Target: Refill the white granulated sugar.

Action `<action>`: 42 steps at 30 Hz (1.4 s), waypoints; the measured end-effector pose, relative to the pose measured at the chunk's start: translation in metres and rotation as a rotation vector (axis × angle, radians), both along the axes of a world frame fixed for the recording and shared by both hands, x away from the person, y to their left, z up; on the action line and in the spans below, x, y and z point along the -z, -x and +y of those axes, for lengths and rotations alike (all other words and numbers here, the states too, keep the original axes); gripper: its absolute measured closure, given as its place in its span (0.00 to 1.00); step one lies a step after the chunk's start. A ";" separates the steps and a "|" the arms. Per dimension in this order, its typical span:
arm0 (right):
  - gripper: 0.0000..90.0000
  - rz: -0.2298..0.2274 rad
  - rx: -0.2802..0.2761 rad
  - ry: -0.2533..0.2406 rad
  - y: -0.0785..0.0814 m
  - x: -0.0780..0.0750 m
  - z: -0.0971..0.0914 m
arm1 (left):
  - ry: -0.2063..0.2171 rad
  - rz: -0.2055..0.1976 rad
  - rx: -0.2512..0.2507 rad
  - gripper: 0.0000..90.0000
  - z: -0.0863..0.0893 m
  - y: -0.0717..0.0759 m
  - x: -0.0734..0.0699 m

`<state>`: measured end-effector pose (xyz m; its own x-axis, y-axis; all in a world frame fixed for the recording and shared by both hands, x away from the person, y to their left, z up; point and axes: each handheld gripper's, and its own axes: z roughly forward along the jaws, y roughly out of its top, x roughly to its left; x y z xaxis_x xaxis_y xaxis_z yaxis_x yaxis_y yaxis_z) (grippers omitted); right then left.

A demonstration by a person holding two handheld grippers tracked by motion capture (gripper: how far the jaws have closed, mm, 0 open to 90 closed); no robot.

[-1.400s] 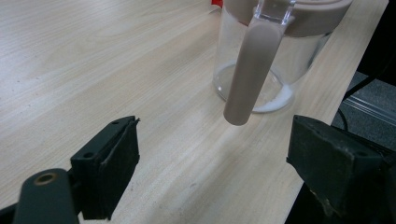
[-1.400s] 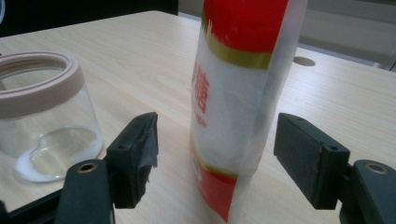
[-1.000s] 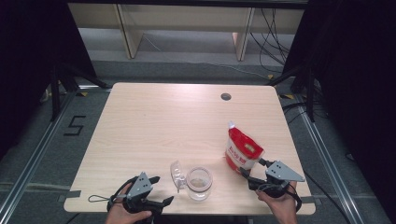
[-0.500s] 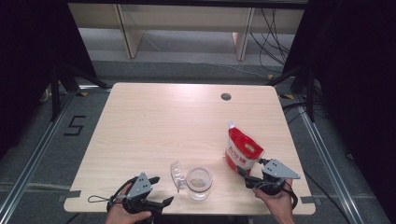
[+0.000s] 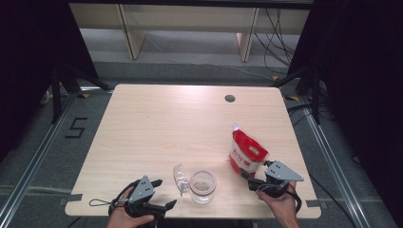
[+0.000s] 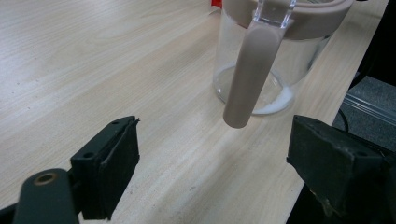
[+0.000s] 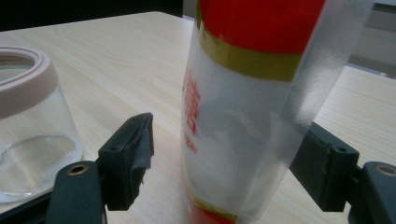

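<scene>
- Vs. the earlier frames we saw little change: the right gripper (image 5: 254, 183) had moved a bit closer to the pouch (image 5: 247, 154); the left gripper (image 5: 161, 194), the jar (image 5: 202, 186) and the pouch itself stayed in place.
- In the right gripper view we had the red-and-clear pouch (image 7: 247, 107) standing upright between the two jaws, w/ the jaws wide apart. One jaw was clear of it w/ a gap; the other was partly behind the pouch, so we could not tell if it touched. No grip yet.
- The left gripper (image 6: 210, 158) was also wide open and held nothing. The glass jar (image 6: 266, 60) w/ the beige rim stood just ahead of it, its hinged lid (image 5: 179, 175) swung open toward the gripper, a beige clasp (image 6: 247, 74) hanging down the front.
- The jar stood near the table (image 5: 157, 123) front edge, between both grippers; the pouch was to its right, near but apart.
- Count: 1 pouch, 1 jar, 1 lid, 2 grippers, 1 table.
</scene>
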<state>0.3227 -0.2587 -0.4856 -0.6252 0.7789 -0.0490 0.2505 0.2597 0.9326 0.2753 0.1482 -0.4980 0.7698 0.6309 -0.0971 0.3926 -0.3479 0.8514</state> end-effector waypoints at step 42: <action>0.23 -0.062 0.019 -0.045 -0.020 0.013 0.007 | -0.012 0.004 0.004 0.18 0.000 0.003 0.002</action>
<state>0.3428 -0.2522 -0.4982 -0.6072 0.7929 -0.0520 0.1967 0.2134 0.9570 0.2724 0.1481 -0.4998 0.7717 0.6292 -0.0930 0.3951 -0.3596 0.8454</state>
